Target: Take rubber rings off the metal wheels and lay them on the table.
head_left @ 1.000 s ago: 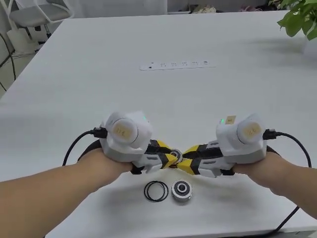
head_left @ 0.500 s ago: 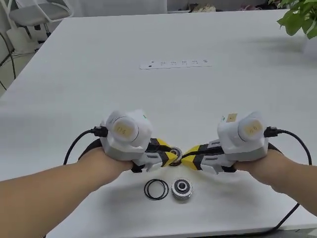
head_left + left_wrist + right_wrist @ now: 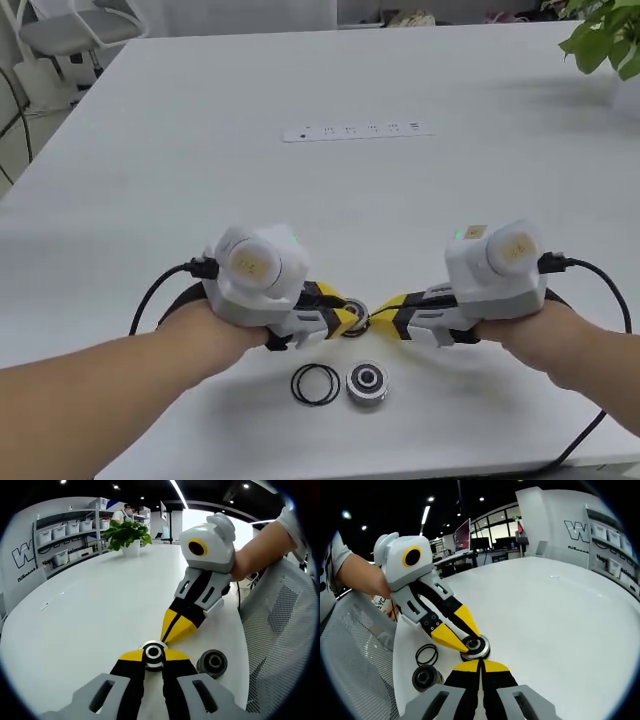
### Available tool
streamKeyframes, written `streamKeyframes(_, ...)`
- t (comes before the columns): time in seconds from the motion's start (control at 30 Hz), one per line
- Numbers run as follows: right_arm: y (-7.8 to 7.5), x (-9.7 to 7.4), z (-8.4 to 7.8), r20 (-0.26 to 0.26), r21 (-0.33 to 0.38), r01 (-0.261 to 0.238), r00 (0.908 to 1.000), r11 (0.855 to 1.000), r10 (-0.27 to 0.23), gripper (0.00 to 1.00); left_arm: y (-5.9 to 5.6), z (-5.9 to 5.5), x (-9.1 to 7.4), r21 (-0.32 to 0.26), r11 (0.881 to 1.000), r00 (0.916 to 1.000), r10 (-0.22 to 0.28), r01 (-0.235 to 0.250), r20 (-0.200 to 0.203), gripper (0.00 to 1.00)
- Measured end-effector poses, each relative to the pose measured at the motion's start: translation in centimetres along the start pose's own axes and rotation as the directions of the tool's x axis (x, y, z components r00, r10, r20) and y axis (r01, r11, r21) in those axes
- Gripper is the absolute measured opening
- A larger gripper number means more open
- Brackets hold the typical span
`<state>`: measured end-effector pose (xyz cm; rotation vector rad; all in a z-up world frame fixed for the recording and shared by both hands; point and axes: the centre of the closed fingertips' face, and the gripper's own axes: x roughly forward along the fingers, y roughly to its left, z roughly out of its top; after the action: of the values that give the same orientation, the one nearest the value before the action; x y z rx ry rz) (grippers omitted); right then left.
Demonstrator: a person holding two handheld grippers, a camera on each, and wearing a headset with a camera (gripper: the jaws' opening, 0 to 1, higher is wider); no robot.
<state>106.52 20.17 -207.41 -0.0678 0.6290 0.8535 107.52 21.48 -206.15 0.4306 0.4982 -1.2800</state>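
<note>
Left claw point(image 3: 342, 318) is seen clamped on a round silver metal wheel point(image 3: 153, 653); right claw point(image 3: 481, 666) closed, tips just beside it. Black rubber rings point(image 3: 316, 385) lie on the white worktop point(image 3: 300, 200), at 9 o'clock of a second metal wheel point(image 3: 367, 383).

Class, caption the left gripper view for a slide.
Left claw grips a metal wheel; shut right claw points at its rim.

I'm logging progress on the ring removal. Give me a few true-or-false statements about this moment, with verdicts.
1. The left hand-held gripper grips a metal wheel. True.
2. The right hand-held gripper has its jaws wide open. False: they are shut, with the tip close to the held wheel.
3. Black rubber rings lie on the table. True.
4. In the head view, a second wheel lies left of the rings. False: it lies right of them.
</note>
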Motion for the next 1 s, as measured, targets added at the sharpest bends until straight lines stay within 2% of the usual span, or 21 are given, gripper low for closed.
streamKeyframes(0.17,-0.4,-0.1,0.1,0.019,0.071,0.005,0.9998,0.997,-0.006,0.0,0.0,0.0,0.0,0.001,1.0,1.0,0.002,-0.002,-0.003,0.07)
streamKeyframes(0.23,-0.4,-0.1,0.5,0.043,0.117,0.002,0.9991,0.993,-0.007,0.0,0.0,0.0,0.0,0.0,1.0,1.0,0.003,-0.003,-0.004,0.07)
streamKeyframes(0.33,-0.5,0.0,0.5,0.044,0.119,0.006,0.999,0.993,-0.011,0.0,0.0,0.0,0.0,0.0,1.0,1.0,0.004,-0.004,-0.006,0.07)
streamKeyframes(0.43,-0.5,-0.1,0.7,0.06,0.153,0.002,0.9981,0.988,-0.012,0.0,0.0,0.0,0.0,0.001,1.0,1.0,0.005,-0.005,-0.007,0.07)
streamKeyframes(0.6,0.1,-0.1,1.2,0.08,0.158,-0.005,0.9968,0.987,-0.008,0.0,0.0,0.0,0.1,0.001,1.0,0.9999,0.008,-0.008,-0.009,0.07)
streamKeyframes(1.0,0.8,-0.1,1.5,0.082,0.156,-0.014,0.9966,0.988,0.001,0.0,0.0,0.0,0.1,0.008,1.0,0.9998,0.012,-0.012,-0.015,0.07)
